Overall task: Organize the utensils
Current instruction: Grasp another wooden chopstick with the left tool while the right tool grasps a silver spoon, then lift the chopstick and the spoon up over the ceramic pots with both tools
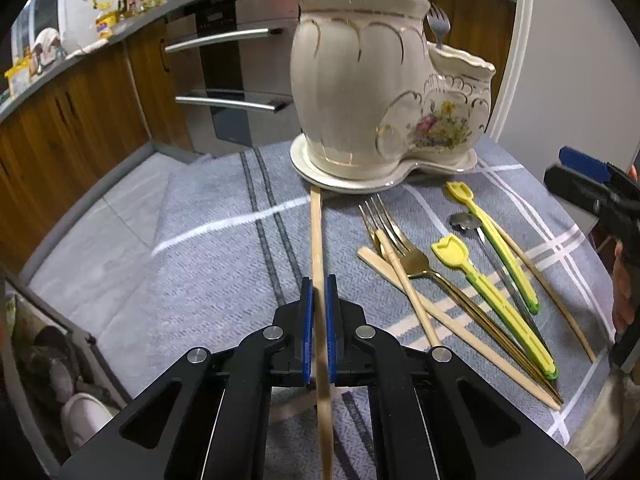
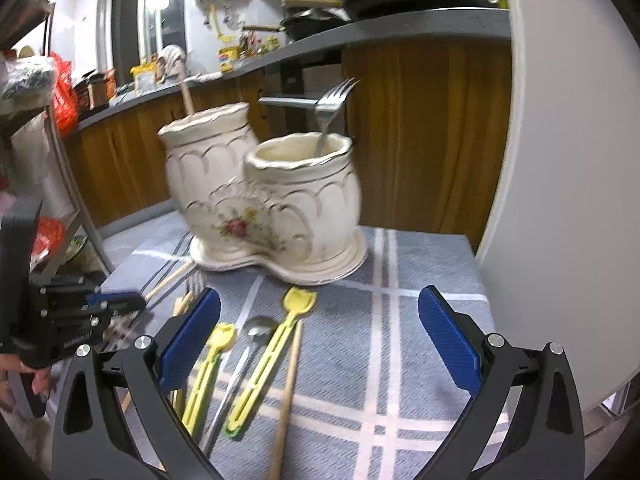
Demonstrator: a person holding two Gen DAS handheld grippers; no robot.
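My left gripper (image 1: 319, 286) is shut on a wooden chopstick (image 1: 317, 236) that lies on the blue-grey cloth (image 1: 208, 272) and points at the cream ceramic holder (image 1: 360, 92). The holder has a tall pot with a wooden stick in it and a low pot (image 2: 304, 200) with a silver fork (image 2: 332, 104). Right of the held chopstick lie gold forks (image 1: 400, 248), two more chopsticks (image 1: 404, 280), two yellow-green tulip-ended utensils (image 1: 492, 292) and a silver spoon (image 1: 466, 222). My right gripper (image 2: 320, 340) is open above the yellow utensils (image 2: 264, 356) and spoon (image 2: 256, 328), holding nothing.
A white rounded wall or door (image 2: 560, 160) rises at the right of the table. Wooden cabinets (image 1: 80, 120) and an oven with steel handles (image 1: 224, 40) stand behind. The table edge (image 1: 100, 184) drops away at the left, toward shelves with clutter (image 2: 48, 240).
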